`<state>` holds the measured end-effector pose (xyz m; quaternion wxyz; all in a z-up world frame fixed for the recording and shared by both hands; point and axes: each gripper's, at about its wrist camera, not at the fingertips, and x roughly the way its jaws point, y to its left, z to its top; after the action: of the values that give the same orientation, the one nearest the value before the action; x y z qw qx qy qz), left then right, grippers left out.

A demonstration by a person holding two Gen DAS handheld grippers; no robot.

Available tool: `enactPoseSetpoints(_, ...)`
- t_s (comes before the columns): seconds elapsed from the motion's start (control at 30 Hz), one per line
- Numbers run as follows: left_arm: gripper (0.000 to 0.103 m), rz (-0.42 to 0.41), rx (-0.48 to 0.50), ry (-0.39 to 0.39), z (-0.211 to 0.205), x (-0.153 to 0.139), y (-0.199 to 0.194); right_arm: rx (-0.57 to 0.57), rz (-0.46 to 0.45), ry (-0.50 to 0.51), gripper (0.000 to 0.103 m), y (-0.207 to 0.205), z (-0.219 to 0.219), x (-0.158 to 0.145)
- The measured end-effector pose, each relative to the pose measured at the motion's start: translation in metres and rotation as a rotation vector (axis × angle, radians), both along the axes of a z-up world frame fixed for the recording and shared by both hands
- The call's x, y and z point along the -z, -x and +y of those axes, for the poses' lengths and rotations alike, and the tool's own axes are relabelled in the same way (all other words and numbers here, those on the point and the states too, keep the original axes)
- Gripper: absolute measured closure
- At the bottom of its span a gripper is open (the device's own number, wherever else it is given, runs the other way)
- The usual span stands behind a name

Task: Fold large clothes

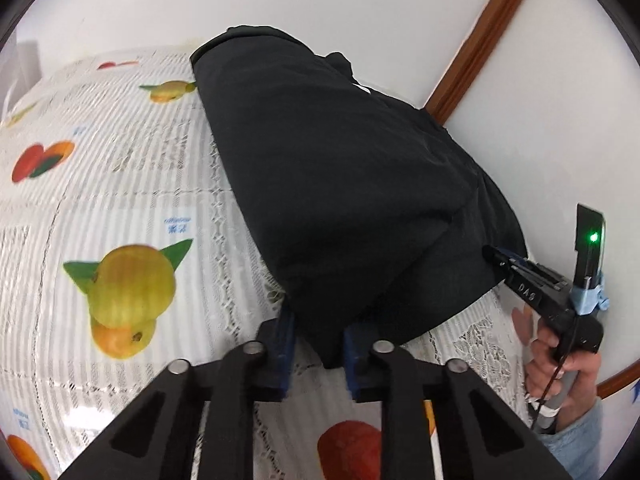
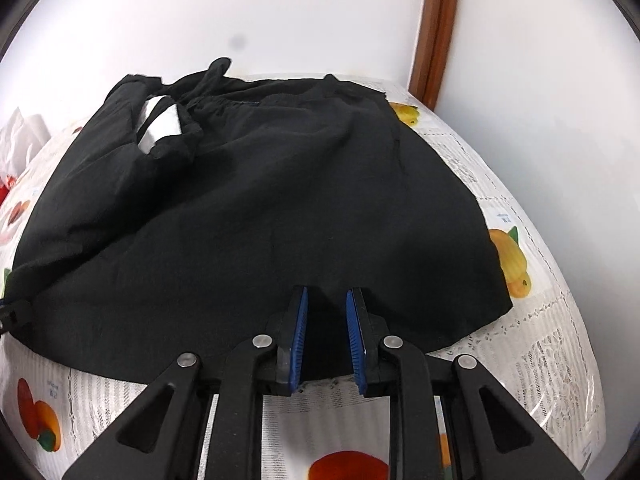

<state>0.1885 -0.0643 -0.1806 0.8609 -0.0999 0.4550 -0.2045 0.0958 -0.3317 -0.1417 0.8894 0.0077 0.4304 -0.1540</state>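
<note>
A large black garment (image 1: 340, 184) lies on the fruit-print tablecloth (image 1: 120, 184). In the left wrist view my left gripper (image 1: 318, 344) has its blue-padded jaws apart around a fold of the garment's near edge, which hangs between them. The right gripper (image 1: 496, 260) shows at the right of that view, its tip at the garment's far edge. In the right wrist view the garment (image 2: 260, 220) spreads wide, with a white label (image 2: 158, 126) near its far left. My right gripper (image 2: 326, 332) is open with the hem between its jaws.
A white wall with a brown wooden trim (image 1: 480, 40) stands just behind the table. White crumpled material (image 2: 24, 132) lies at the far left of the table in the right wrist view. The person's hand (image 1: 560, 356) holds the right gripper's handle.
</note>
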Motion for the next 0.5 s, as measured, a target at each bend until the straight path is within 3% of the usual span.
enactPoseSetpoints(0.3,0.093,-0.015,-0.070,0.027,0.050,-0.006,0.008,-0.061,0.005,-0.002,0.088,0.000,0.040,-0.001)
enactPoseSetpoints(0.5,0.094,-0.026,-0.126,-0.006,0.097,-0.012,0.013,-0.147,-0.007,-0.051,0.088,-0.012,0.083,-0.001)
